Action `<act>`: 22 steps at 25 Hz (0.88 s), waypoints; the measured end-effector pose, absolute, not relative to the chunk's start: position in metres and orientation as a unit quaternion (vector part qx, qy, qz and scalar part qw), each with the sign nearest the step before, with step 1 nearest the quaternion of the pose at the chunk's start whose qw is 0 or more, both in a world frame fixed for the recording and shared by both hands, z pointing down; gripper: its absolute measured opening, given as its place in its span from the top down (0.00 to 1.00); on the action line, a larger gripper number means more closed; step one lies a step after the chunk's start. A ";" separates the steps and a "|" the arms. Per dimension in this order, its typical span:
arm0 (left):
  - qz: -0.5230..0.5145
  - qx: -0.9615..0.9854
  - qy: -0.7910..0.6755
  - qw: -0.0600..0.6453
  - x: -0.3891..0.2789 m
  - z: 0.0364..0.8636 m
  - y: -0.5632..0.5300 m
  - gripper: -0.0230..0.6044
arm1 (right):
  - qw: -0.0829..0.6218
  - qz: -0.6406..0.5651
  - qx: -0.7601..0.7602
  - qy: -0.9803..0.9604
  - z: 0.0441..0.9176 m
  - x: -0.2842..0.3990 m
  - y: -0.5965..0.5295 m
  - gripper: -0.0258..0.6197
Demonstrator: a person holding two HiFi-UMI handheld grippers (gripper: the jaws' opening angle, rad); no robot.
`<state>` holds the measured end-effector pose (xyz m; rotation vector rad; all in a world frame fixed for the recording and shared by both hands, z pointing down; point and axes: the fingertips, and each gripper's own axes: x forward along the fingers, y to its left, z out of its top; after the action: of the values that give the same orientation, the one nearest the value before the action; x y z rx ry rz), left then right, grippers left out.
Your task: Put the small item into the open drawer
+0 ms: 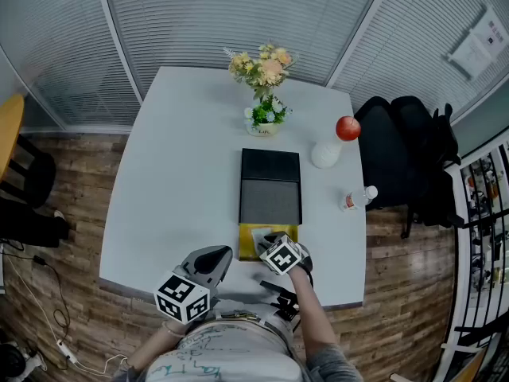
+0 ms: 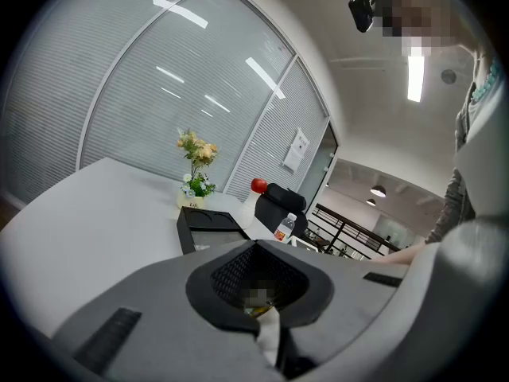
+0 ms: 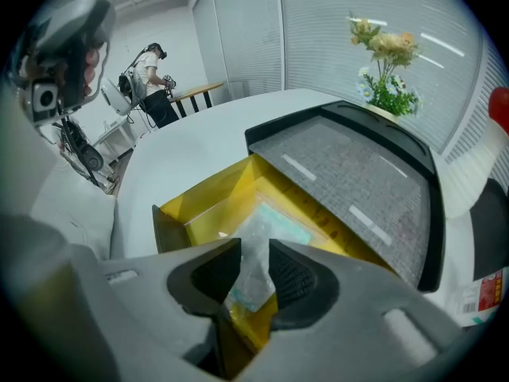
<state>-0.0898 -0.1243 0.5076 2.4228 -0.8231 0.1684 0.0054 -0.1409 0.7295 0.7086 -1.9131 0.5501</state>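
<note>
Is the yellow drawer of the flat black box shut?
No, the yellow drawer is pulled out from the flat black box, its inside showing.

I am holding my right gripper (image 1: 264,240) over the flat black box's (image 1: 270,183) open yellow drawer (image 1: 244,246) — left gripper (image 1: 218,258) hanging beside.

This looks like an office meeting room. A white table (image 1: 183,173) stands in a corner of glass partition walls, and closed horizontal blinds (image 1: 238,14) cover the walls behind it. A printed notice (image 1: 479,46) hangs on the wall right of the table. Just right of the table sits a black office chair (image 1: 390,150) with dark bags on it. A vase of flowers (image 1: 264,94) and a water bottle (image 1: 359,199) sit on the table. The floor (image 1: 71,213) around it is wood-patterned. Beyond the table lies a larger interior – a railing (image 2: 342,229) and ceiling lights (image 2: 414,76).
</note>
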 end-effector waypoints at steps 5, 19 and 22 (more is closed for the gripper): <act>0.061 0.906 -0.306 0.286 -0.087 0.507 -0.123 0.97 | 0.492 0.220 0.281 -0.794 0.727 0.000 -0.137 0.73; 0.062 0.907 -0.301 0.287 -0.076 0.506 -0.115 0.97 | 0.459 0.208 0.290 -0.814 0.711 0.001 -0.135 0.62; 0.062 0.907 -0.300 0.288 -0.074 0.506 -0.114 0.97 | 0.452 0.210 0.294 -0.816 0.714 0.006 -0.136 0.60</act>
<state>-0.0741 -0.1139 0.5063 2.4227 -0.8021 0.1653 0.0063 -0.1357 0.7138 0.7272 -2.0146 0.5177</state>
